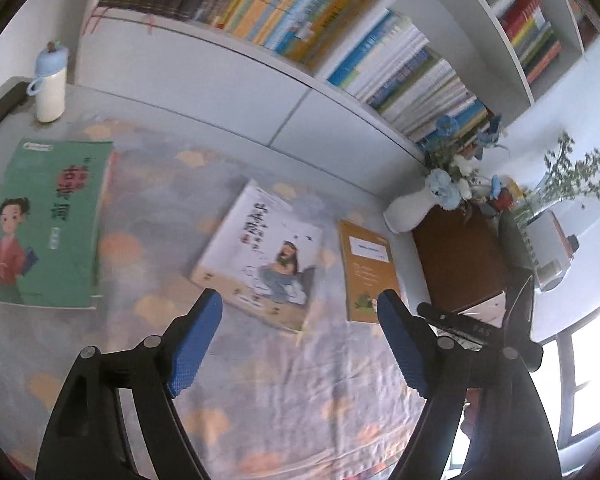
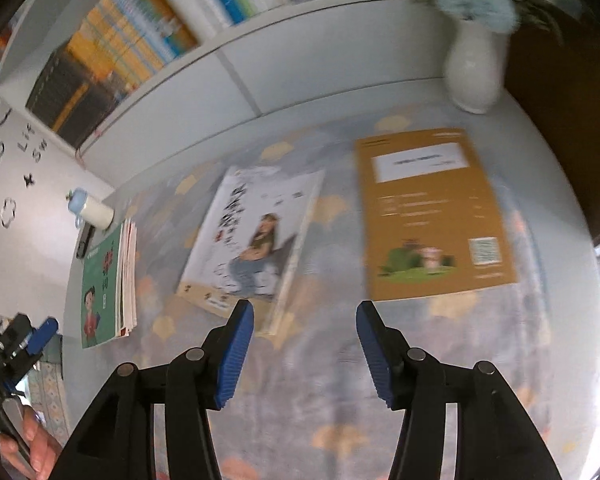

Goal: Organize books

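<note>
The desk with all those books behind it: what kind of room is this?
Probably a home study or a child's bedroom. A white bookshelf packed with books stands behind a desk under a patterned cover. Three books lie loose on it, beside a vase of flowers and a water bottle.

Both wrist views angled down, sharing white book (image 1: 260,252)

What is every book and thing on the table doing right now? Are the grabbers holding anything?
green book: closed, flat, front cover up.
white book: closed, flat, cover up.
orange book: closed, flat, cover up.
bottle: upright, cap on.
white vase: upright, holding flowers.
left gripper: open, empty.
right gripper: open, empty.
</note>
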`<state>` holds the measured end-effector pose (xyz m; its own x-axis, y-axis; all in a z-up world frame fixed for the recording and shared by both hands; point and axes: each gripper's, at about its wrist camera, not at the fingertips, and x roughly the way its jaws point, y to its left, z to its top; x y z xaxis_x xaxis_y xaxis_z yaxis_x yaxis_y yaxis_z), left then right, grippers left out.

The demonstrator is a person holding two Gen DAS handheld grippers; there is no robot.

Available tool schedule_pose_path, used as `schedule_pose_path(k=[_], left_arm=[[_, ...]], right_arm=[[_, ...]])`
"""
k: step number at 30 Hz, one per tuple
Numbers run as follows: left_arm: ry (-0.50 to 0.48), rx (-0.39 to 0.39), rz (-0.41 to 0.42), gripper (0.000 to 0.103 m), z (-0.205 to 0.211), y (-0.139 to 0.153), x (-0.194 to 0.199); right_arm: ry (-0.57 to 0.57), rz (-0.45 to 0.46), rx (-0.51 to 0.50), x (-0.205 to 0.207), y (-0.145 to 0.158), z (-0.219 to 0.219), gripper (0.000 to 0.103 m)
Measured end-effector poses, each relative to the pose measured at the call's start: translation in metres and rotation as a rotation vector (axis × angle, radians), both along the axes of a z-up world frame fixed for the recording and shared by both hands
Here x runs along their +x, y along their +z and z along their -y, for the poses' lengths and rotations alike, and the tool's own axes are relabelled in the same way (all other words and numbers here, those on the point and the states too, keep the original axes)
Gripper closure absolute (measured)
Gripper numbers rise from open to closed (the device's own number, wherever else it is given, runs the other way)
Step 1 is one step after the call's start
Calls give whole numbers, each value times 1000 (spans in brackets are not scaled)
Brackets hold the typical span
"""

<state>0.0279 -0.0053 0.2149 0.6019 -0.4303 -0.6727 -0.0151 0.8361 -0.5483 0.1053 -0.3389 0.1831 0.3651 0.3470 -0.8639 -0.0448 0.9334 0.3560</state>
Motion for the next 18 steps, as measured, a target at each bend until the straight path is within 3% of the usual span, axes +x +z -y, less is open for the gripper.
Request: schedule_pose_path(k=[4,9,14,18], left_arm=[[-20,19,19,24,33,8,6],[-41,90,15,24,58,19,30],[-50,176,-19,24,53,16,66],[-36,182,-103,26,32,-13,107]], right_arm=[[-9,8,16,2,6,40,50],[35,65,26,6,20,46,45],[33,20,96,25,6,38,45],[75,22,87,33,-4,13,45]])
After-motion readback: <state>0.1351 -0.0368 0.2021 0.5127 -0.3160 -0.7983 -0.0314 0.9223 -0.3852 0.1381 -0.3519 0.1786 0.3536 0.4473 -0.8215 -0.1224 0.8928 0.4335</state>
